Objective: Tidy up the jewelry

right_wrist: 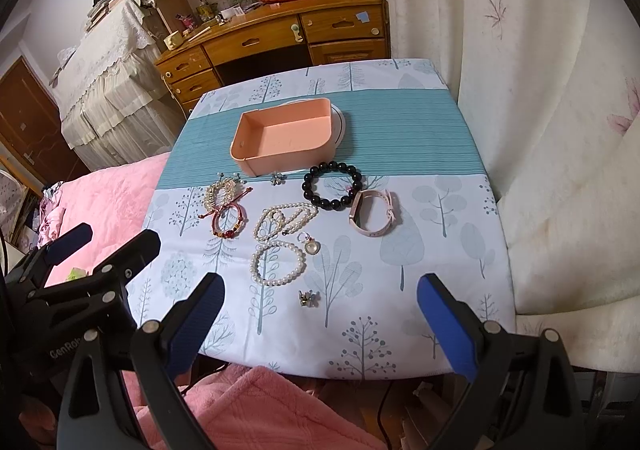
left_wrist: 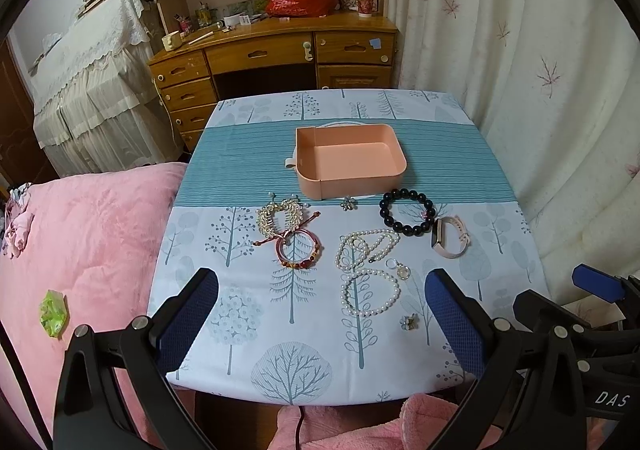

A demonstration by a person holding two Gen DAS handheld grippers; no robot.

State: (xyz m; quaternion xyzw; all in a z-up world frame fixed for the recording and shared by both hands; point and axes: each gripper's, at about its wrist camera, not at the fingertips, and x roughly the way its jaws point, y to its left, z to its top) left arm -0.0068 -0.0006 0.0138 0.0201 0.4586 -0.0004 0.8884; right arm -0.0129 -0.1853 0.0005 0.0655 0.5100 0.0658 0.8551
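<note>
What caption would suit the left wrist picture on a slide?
Open left gripper poised over a tree-print tablecloth, with pearl necklace, black bead bracelet and empty peach tray ahead.

The left claw has a black plastic frame with two angular arms, each fitted with a dark blue textured pad and fastened with round silver screws. White letters reading "GenRob" mark its body in the right wrist view. The right claw matches it: black arms, bright blue pads, silver screws, with white "DAS" lettering.
</note>
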